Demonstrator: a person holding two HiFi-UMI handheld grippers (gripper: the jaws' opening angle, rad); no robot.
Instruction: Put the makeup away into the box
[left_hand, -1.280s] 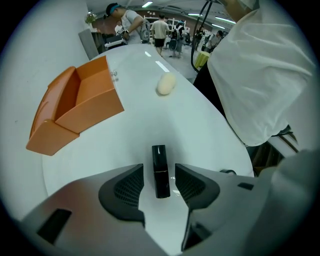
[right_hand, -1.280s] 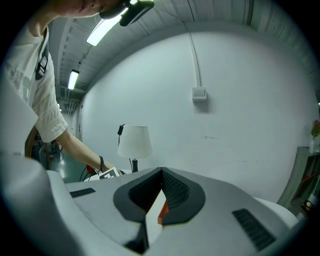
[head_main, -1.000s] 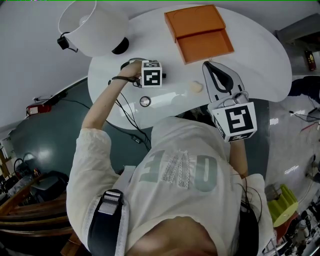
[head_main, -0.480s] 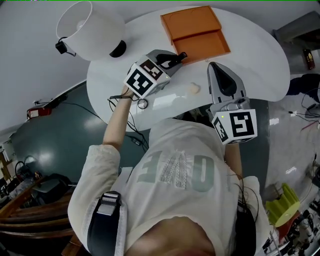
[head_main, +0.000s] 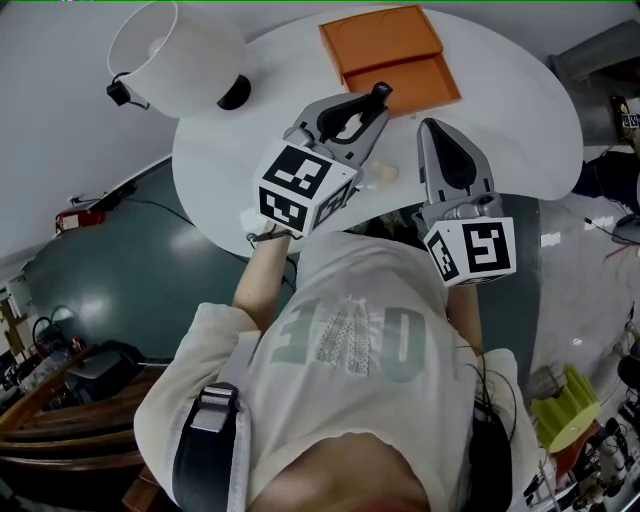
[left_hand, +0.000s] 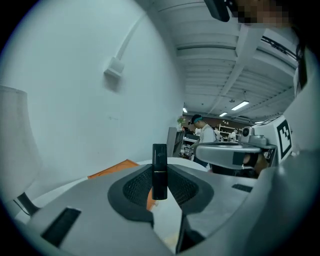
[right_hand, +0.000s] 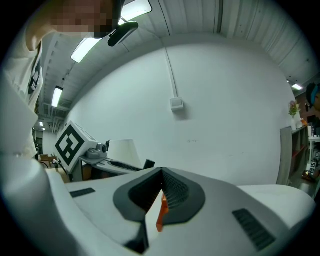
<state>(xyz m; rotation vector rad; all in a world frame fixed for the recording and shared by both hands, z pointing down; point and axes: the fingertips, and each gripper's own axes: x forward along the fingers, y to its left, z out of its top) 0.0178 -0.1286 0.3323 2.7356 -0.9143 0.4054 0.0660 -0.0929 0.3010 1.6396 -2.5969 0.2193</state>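
Head view showed the left gripper (head_main: 372, 108) above the white table (head_main: 520, 110), its jaws clamped on a black makeup tube (head_main: 379, 95) close to the near edge of the open orange box (head_main: 390, 55). In the left gripper view the tube stood upright between the pads. The right gripper (head_main: 437, 130) was beside it, its jaws pressed together and holding nothing.

A small pale lump (head_main: 388, 172) on the surface (head_main: 520, 110) is half hidden by the left gripper (head_main: 375, 100), too small to identify.
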